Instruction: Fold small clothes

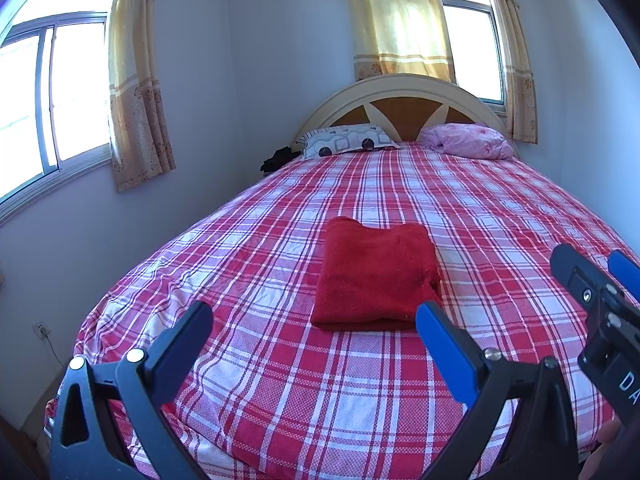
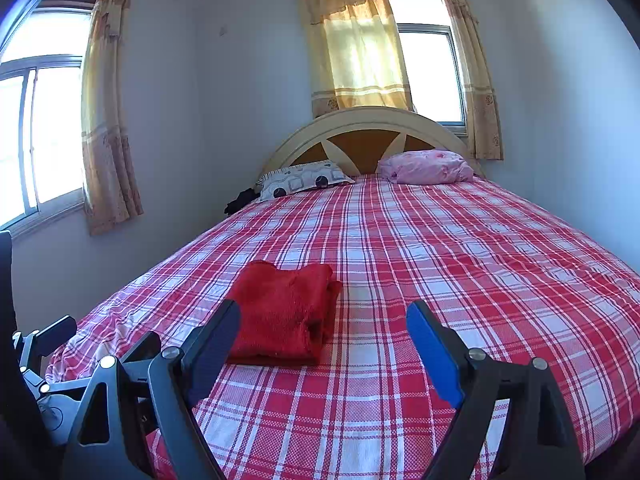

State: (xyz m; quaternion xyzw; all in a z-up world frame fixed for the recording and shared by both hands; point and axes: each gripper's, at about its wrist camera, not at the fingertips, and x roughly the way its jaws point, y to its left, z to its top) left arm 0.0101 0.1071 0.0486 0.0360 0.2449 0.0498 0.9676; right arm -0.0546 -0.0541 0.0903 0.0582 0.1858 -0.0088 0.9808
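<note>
Left tongs point(image 1: 314, 330): I see them spread wide over the near end of the bed, nothing between the fingers, touching nothing.
Right tongs point(image 2: 322, 330): also spread wide and empty; in the left wrist view they sit just to the right of the left tongs, level with them.
Red garment point(image 1: 374, 274): folded into a compact block, lying flat on the plaid sheet point(image 1: 280, 380) just ahead of the left tongs, a little toward their right finger. From the right tongs it lies ahead and to the left, partly behind their left finger.
Why it lies so: I judge the fold on this piece finished. The edges are stacked, the layers show at its right side, and both pairs of tongs are backed off rather than pinching a hem.
Why the tongs are held so: both point slightly downward at the bed, jaws apart, which I read as a rest between pieces or the end of the task.
Bed point(image 2: 500, 264): fills the view beyond the tongs; two pillows point(image 1: 348, 140) rest against the headboard point(image 1: 400, 96) far ahead.
Other clothes: I see a dark bundle point(image 1: 278, 158) past the far left edge of the bed; I cannot tell what it is.
Writing: white letters "DA" on the right tongs' body at the right edge of the left wrist view, cut off by the frame. Nothing else readable.
</note>
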